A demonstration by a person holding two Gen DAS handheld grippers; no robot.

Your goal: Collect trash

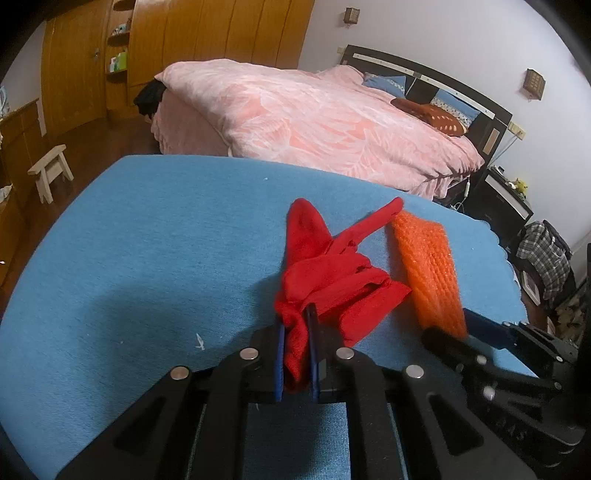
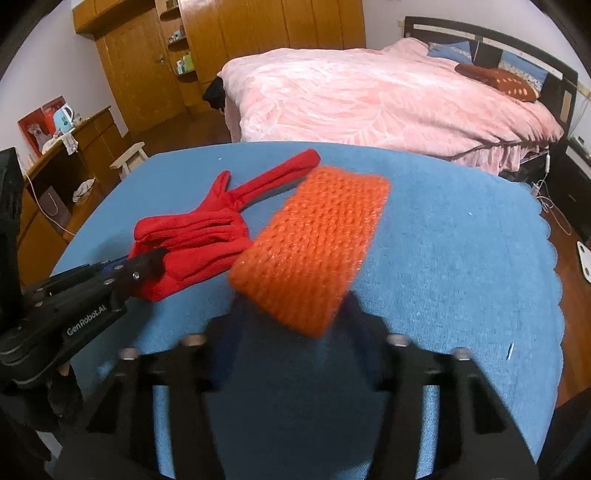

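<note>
While both grippers work at the near edge of the blue cloth-covered table, the scene reads as follows.

Surface: blue woven cloth over the table (image 1: pixel 147 236); its right edge is scalloped in the right wrist view.

Red item: a crumpled red fabric glove (image 1: pixel 325 266), lying just left of the table's middle, one long finger stretched toward the far edge, its bunched cuff end toward the near edge.

Orange item: a flat rectangular orange knitted band (image 2: pixel 314 243), just right of the red glove, running from the middle of the table back toward the near edge. Its near end is lifted and blurred.

Left gripper (image 1: pixel 297 365): black tongs with blue pads, clenched on the cuff end of the red glove; red fabric fills the narrow gap between the two pads.

Right gripper (image 2: pixel 295 332): black tongs, blurred, fingers flanking the near end of the orange band. The fingers look to be against its sides, but the blur leaves it uncertain whether the pads press on it.

Between the two: the grippers sit side by side near the table's near edge, each at its own item.

Beyond the far edge: a bed with a pink patterned duvet (image 2: pixel 369 96), a wooden wardrobe (image 2: pixel 258 26) and a small pale wooden stool (image 1: pixel 50 170) on the floor.
</note>
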